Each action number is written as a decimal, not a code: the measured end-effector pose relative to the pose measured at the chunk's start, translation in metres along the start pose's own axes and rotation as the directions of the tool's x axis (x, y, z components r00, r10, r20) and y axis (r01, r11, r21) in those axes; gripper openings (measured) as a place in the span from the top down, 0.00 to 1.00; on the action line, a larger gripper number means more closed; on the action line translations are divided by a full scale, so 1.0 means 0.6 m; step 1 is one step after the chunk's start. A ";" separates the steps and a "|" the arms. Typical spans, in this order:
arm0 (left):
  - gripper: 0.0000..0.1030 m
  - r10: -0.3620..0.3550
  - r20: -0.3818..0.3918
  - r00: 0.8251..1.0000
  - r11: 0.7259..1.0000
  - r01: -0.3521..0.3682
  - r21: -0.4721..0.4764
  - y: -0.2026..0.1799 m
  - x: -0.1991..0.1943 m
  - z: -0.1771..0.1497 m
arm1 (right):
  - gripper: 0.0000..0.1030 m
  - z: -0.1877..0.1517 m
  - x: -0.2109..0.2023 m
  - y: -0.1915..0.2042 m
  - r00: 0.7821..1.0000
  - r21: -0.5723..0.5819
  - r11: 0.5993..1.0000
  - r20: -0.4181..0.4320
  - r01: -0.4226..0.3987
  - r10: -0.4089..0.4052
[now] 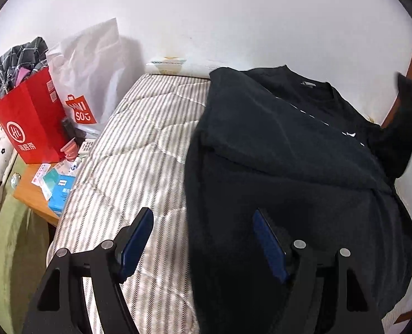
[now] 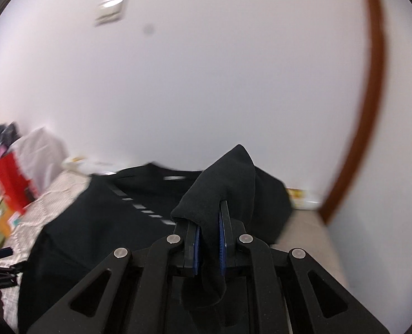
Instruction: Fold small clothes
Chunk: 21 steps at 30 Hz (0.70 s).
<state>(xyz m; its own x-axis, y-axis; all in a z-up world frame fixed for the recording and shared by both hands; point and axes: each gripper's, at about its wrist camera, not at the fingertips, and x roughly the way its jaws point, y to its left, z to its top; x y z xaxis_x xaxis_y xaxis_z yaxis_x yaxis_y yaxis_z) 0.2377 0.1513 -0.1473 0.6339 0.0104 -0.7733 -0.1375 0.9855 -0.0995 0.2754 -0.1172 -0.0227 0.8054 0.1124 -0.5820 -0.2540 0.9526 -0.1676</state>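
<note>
Nearest the shirt's hem, the left gripper (image 1: 203, 239) hung with its blue-padded jaws wide apart and empty, one finger over the striped quilt (image 1: 139, 150) and the other over the black T-shirt (image 1: 289, 167), probably ready to pin or take that lower edge. The T-shirt, soft matte knit with a ribbed round collar and a broken line of white print across the chest, lay spread on the quilt, its left side already turned inward in a flat panel. At the shirt's right side the right gripper (image 2: 209, 232) had its jaws clamped on a bunched peak of the same cloth, likely the sleeve, lifted off the bed, seemingly so it could be carried across the body. Beyond the shirt's left side stood a stiff red paper bag (image 1: 30, 119) and a crinkled white bag (image 1: 89, 72) on a wooden side table (image 1: 30, 194), against the plain white wall (image 1: 233, 14).
</note>
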 end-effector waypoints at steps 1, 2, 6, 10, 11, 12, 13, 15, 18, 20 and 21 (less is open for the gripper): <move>0.30 -0.004 -0.001 1.000 1.000 0.004 -0.005 0.004 0.002 0.000 | 0.89 0.000 0.022 0.031 1.000 -0.011 1.000 -0.010 -0.023 0.023; 0.30 -0.009 -0.003 1.000 1.000 0.009 -0.008 0.007 0.005 0.001 | 0.89 -0.004 0.042 0.060 0.999 -0.022 0.999 -0.027 -0.038 0.038; 0.30 -0.022 -0.003 1.000 1.000 0.022 -0.004 0.015 0.015 0.002 | 0.88 -0.033 0.142 0.151 0.992 -0.071 0.996 -0.115 -0.062 0.054; 0.30 -0.027 -0.012 1.000 0.999 0.027 0.016 0.010 0.028 0.008 | 0.78 -0.073 0.228 0.183 0.973 -0.080 0.995 -0.229 -0.059 0.039; 0.30 -0.030 -0.013 0.999 0.999 0.030 0.022 0.007 0.031 0.010 | 0.68 -0.085 0.244 0.177 0.965 -0.078 0.996 -0.261 -0.053 0.031; 0.30 -0.033 -0.014 0.999 0.999 0.033 0.028 0.004 0.034 0.012 | 0.38 -0.101 0.261 0.169 0.955 -0.072 0.996 -0.296 -0.052 0.029; 0.30 -0.036 -0.016 0.999 0.999 0.036 0.032 -0.001 0.036 0.015 | 0.17 -0.113 0.266 0.157 0.946 -0.070 0.996 -0.322 -0.057 0.031; 0.30 -0.051 -0.021 0.998 0.998 0.052 0.043 -0.014 0.041 0.020 | 0.16 -0.140 0.272 0.139 0.945 -0.073 0.996 -0.326 -0.056 0.029; 0.30 -0.068 -0.028 0.997 0.994 0.070 0.078 -0.043 0.046 0.028 | 0.16 -0.167 0.249 0.100 0.938 -0.048 0.997 -0.344 -0.068 0.048; 0.30 -0.078 -0.031 0.996 0.991 0.081 0.108 -0.071 0.046 0.032 | 0.15 -0.179 0.214 0.067 0.940 -0.002 0.996 -0.331 -0.088 0.082; 0.30 -0.082 -0.033 0.996 0.989 0.085 0.121 -0.082 0.045 0.033 | 0.15 -0.182 0.204 0.060 0.942 0.010 0.996 -0.323 -0.092 0.091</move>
<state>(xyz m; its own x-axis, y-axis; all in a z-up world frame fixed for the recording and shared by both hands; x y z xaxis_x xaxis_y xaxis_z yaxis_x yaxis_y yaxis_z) 0.2767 0.1063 -0.1510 0.6178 -0.0757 -0.7827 0.0098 0.9960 -0.0886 0.3065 -0.1002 -0.1868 0.5626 0.1010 -0.8205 -0.3218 0.9410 -0.1047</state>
